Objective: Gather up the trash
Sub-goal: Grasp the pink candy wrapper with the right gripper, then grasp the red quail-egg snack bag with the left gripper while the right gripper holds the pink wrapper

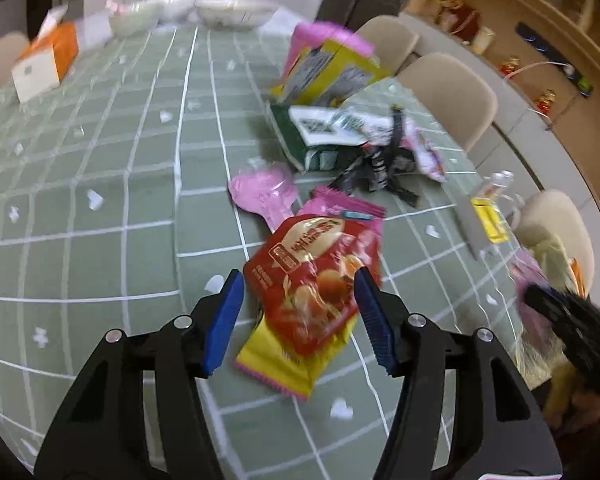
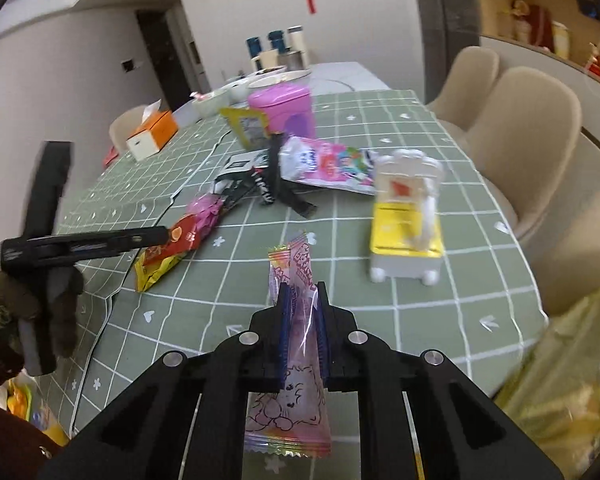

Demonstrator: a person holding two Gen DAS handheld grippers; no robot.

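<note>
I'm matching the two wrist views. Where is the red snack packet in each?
Left wrist: the red snack packet lies low in the centre, between the open left tongs.
Right wrist: red snack packet at middle left, by the left tongs' tip.
Shared landmark: orange tissue box.

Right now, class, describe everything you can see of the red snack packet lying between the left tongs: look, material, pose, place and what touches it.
The red glossy foil snack packet is a crinkled pillow-shaped bag with a gold label, printed characters and pictured round snacks. It lies flat but askew on the green checked tablecloth, overlapping a yellow foil wrapper beneath it and a pink wrapper beyond. The left tongs straddle it, open; whether the blue pads touch its edges is unclear.
</note>
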